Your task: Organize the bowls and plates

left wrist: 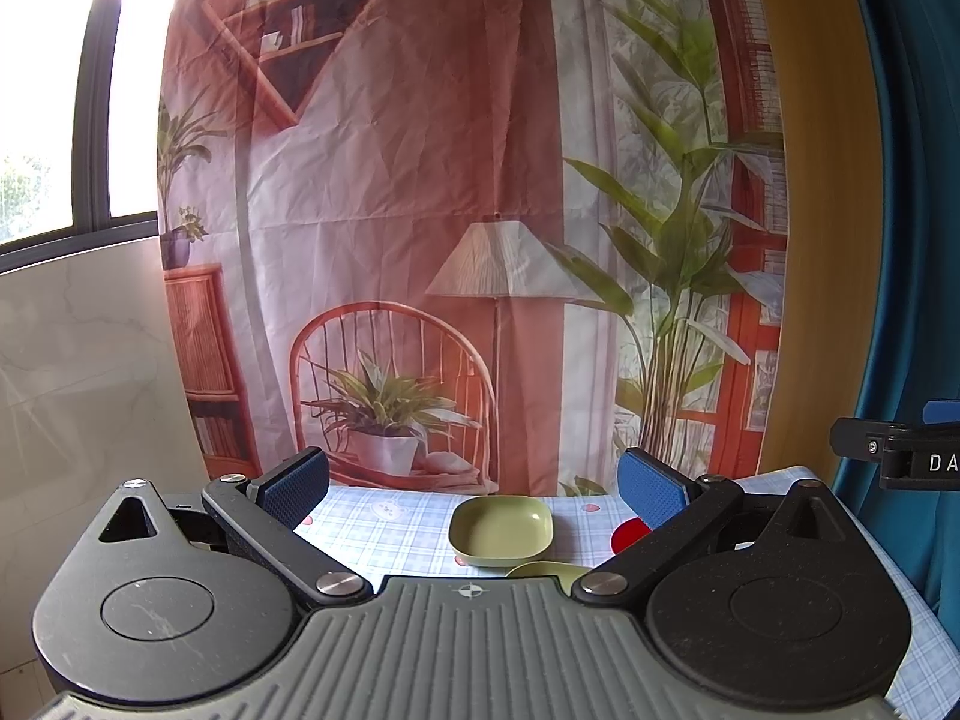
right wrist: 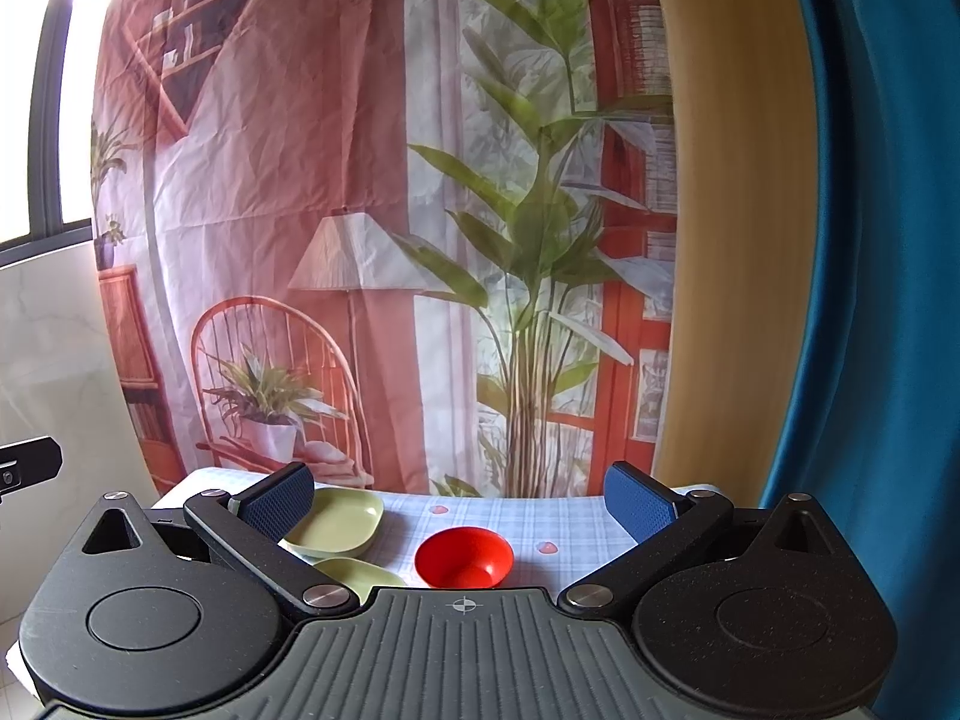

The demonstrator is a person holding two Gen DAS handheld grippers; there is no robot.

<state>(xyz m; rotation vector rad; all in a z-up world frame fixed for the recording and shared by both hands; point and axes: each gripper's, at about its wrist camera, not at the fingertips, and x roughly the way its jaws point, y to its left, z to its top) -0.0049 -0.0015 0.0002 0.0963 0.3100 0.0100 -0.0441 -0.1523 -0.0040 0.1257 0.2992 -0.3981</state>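
A green square plate (left wrist: pixel 501 530) lies on the checked tablecloth ahead of my left gripper (left wrist: pixel 474 489), which is open and empty above the table. A second green dish (left wrist: pixel 549 571) peeks out just past the gripper body. A red bowl (left wrist: pixel 630 533) is partly hidden behind the right finger. In the right wrist view the red bowl (right wrist: pixel 464 557) sits ahead, centred between the fingers of my right gripper (right wrist: pixel 459 501), open and empty. The green plate (right wrist: pixel 337 521) and the second green dish (right wrist: pixel 358 576) lie to its left.
The table (right wrist: pixel 540 516) wears a blue checked cloth and ends at a printed backdrop curtain (right wrist: pixel 360 240). A blue curtain (right wrist: pixel 870 300) hangs at the right. The other gripper (left wrist: pixel 900 453) shows at the right edge of the left wrist view.
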